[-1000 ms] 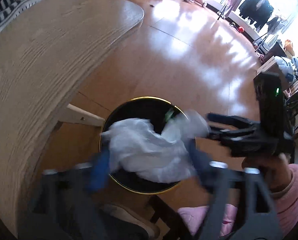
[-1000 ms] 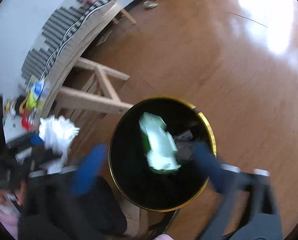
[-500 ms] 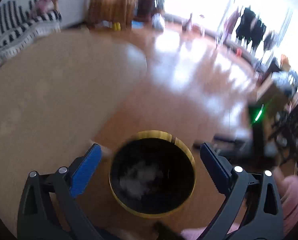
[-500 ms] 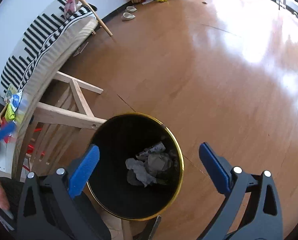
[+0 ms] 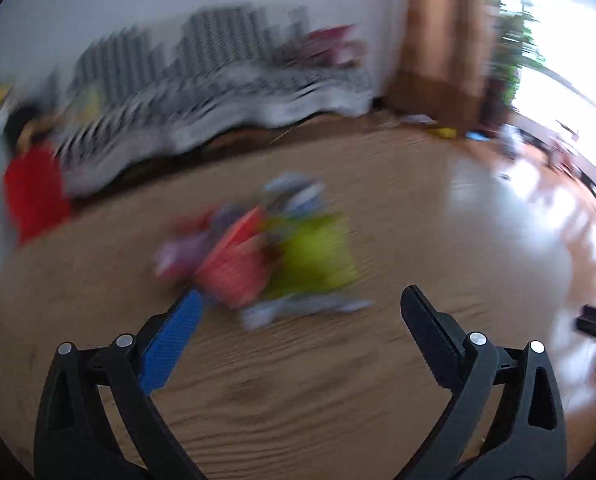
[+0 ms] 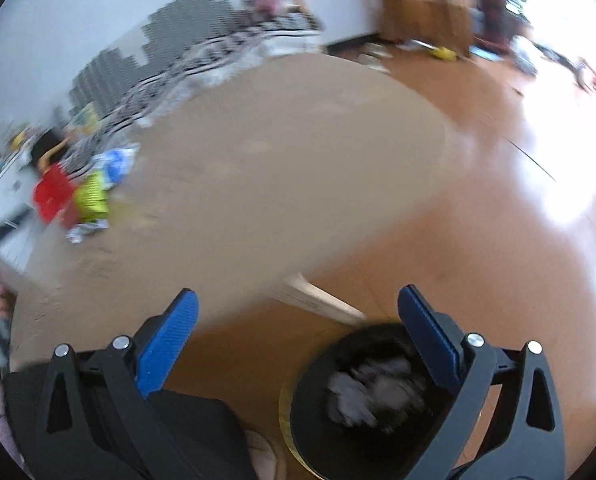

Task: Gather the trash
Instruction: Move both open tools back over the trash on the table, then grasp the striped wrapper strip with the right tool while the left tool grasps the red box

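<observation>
1. Here the biggest thing is the wooden table (image 5: 338,380), with a rounded edge; it fills most of the left wrist view and the middle of the right wrist view (image 6: 257,152).
2. The shiny wooden floor (image 6: 498,220) lies beside the table and reflects strong light from the window side.
3. A striped black and white cover (image 5: 217,80) lies behind the table, against the white wall; it is blurred in both views.
4. The black trash bin (image 6: 310,412) with a gold rim stands on the floor, just beside the table edge, low in the right wrist view. Inside it lies crumpled grey-white trash (image 6: 362,396).
5. A pile of colourful wrappers (image 5: 273,252) rests on the table: red, yellow-green, purple and white-blue pieces, all touching. The picture is too blurred to tell them apart. In the right wrist view the same pile (image 6: 81,200) is at the far left of the table.
6. The left gripper (image 5: 302,304) hangs above the table with its fingers wide apart and nothing between them. The pile is just ahead of the tips.
7. The right gripper (image 6: 298,300) is also spread wide and holds nothing. Its right finger (image 6: 430,344) is over the bin, its left finger (image 6: 165,344) nearer the table edge.
</observation>
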The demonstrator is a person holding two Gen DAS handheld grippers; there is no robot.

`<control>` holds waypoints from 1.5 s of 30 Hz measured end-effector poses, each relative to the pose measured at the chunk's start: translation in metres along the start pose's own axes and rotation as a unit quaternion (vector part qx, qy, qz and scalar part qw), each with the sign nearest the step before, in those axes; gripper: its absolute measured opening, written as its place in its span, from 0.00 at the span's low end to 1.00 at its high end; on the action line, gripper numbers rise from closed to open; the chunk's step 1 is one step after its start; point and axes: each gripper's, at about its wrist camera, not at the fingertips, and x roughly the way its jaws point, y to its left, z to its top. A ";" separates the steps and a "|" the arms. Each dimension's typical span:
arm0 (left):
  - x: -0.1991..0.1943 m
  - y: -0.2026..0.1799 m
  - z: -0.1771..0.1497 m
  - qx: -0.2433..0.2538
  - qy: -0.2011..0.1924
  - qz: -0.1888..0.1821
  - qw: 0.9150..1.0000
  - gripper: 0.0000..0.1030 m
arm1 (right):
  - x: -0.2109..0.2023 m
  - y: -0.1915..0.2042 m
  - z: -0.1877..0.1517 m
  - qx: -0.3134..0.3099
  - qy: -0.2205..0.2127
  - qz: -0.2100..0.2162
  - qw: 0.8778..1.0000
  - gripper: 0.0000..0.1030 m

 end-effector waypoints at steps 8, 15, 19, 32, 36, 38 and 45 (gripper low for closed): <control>0.058 0.073 -0.021 -0.063 0.067 -0.003 0.996 0.94 | 0.045 0.163 0.084 -0.107 -0.032 0.077 0.991 0.94; 0.084 0.058 -0.027 -0.006 0.099 -0.024 0.995 0.94 | 0.111 0.241 0.092 -0.204 0.001 0.015 0.979 0.94; 0.080 0.066 -0.025 0.001 0.095 -0.017 0.995 0.94 | 0.151 0.253 0.095 -0.228 0.029 -0.015 0.973 0.94; 0.070 0.126 -0.027 -0.077 0.083 -0.019 0.993 0.94 | 0.189 0.304 0.051 -0.361 0.093 0.058 0.926 0.91; 0.069 0.125 -0.022 -0.088 0.074 -0.040 0.993 0.94 | 0.194 0.306 0.053 -0.349 0.100 0.068 0.929 0.68; 0.070 0.122 -0.022 -0.080 0.077 -0.033 0.993 0.94 | 0.192 0.308 0.054 -0.352 0.095 0.076 0.928 0.41; 0.078 0.120 -0.013 -0.114 0.077 -0.057 0.989 0.94 | 0.178 0.306 0.046 -0.349 0.104 0.086 0.927 0.16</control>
